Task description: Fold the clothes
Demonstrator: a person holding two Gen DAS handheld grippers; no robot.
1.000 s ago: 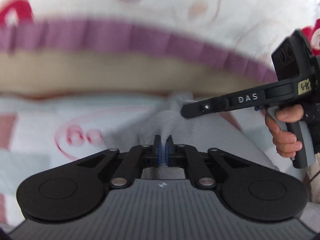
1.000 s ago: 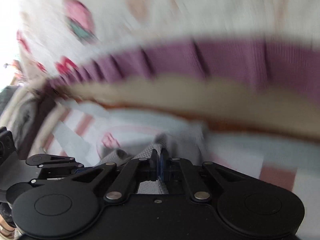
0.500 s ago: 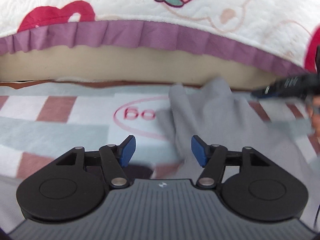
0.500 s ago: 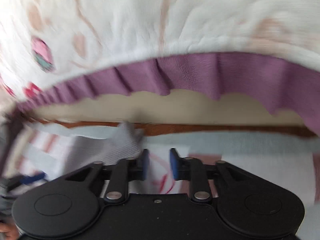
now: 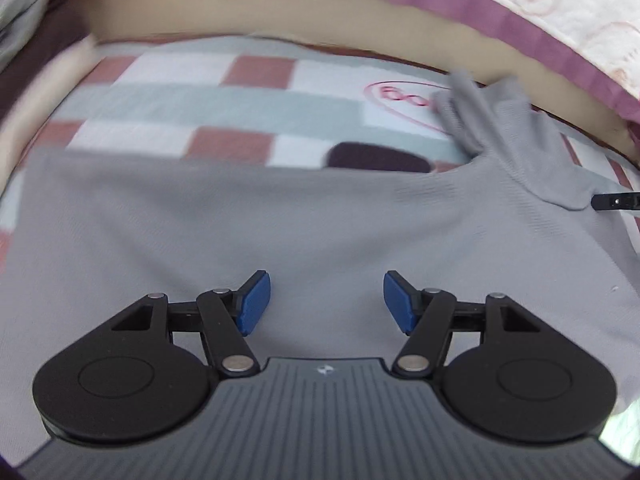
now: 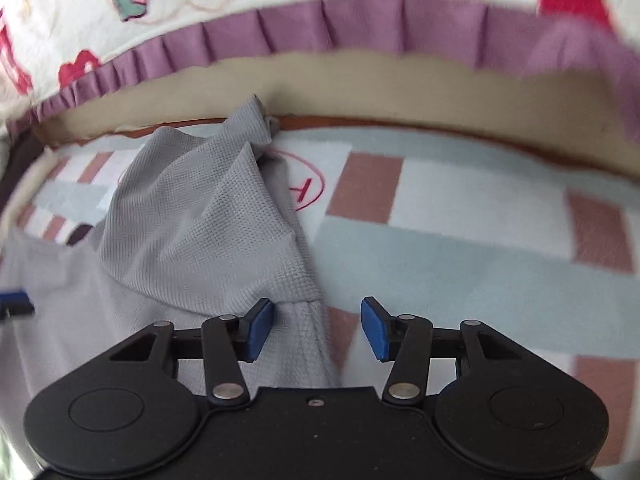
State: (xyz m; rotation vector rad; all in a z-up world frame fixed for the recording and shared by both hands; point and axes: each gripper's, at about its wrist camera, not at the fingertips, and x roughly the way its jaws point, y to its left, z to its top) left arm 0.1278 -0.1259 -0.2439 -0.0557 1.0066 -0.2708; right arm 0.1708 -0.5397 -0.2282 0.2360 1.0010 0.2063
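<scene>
Grey knit garment (image 5: 280, 216) spread on checked pink, white and grey-green bedsheet (image 6: 460, 216), sleeve bunched near the purple-frilled quilt (image 6: 320, 24). Left gripper (image 5: 326, 300) wide, empty. Right gripper (image 6: 318, 328) opening over garment's edge. Best to smooth bunched sleeve first, then pinch 2 corners evenly.

Grey knit garment (image 5: 304, 216), spread mostly flat on checked bedding, one sleeve (image 6: 200, 208) rumpled upward

Open checked bedsheet (image 6: 460, 248) to the right of the grey garment (image 6: 192, 232), flat cloth below the left gripper (image 5: 324, 300), purple-frilled quilt (image 6: 320, 28) walling the far edge, raised sleeve bunched near it.
</scene>
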